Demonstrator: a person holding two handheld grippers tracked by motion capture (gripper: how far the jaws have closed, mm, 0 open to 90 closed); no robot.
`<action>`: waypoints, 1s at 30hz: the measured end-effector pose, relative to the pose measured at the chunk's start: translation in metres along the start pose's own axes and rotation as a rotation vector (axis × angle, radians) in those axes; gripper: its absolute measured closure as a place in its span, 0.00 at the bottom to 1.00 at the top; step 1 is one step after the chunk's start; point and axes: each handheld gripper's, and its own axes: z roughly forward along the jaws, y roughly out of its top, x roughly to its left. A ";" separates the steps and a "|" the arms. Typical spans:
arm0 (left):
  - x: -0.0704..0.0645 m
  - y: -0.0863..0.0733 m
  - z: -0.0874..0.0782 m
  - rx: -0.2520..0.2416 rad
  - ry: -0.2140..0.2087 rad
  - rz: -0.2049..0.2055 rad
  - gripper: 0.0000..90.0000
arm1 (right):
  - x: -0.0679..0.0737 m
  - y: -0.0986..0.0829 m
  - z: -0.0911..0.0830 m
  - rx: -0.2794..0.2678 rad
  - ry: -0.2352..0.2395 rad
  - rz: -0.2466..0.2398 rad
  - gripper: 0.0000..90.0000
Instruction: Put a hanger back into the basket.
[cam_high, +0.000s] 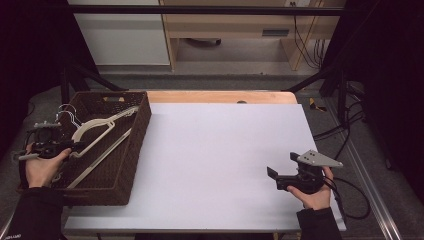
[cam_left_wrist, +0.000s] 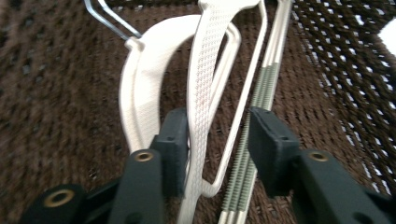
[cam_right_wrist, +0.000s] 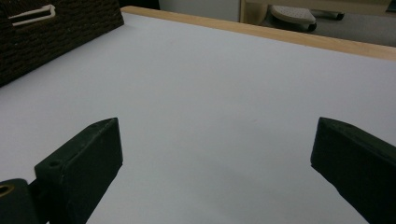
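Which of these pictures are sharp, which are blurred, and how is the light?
High view: dim, dark at the sides, the white table the brightest part. Left gripper view: the hangers and the basket look soft, blurred by closeness. Right gripper view: even light, no glare, far background slightly out of focus.

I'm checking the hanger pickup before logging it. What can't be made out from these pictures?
- Hanger count: in the left gripper view the white hangers overlap, so their number is unclear.
- Hook: cut off by that view's top edge.
- Grasp: the left tongs straddle a hanger strip; blur hides whether both pads press it.
- Basket floor: in the high view, hangers and the person's left hand cover part.
- Right tongs: bodies cut off by the bottom edge.
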 end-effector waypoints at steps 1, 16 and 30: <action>0.001 0.000 -0.001 -0.001 0.004 -0.002 0.58 | 0.000 0.000 0.000 -0.001 0.000 -0.001 0.03; -0.041 -0.007 -0.051 -0.315 -0.121 0.038 0.38 | -0.001 0.000 -0.004 -0.014 -0.003 0.006 0.03; -0.130 -0.019 -0.063 -0.466 -0.343 0.193 0.08 | -0.002 0.000 -0.012 -0.038 -0.002 0.006 0.03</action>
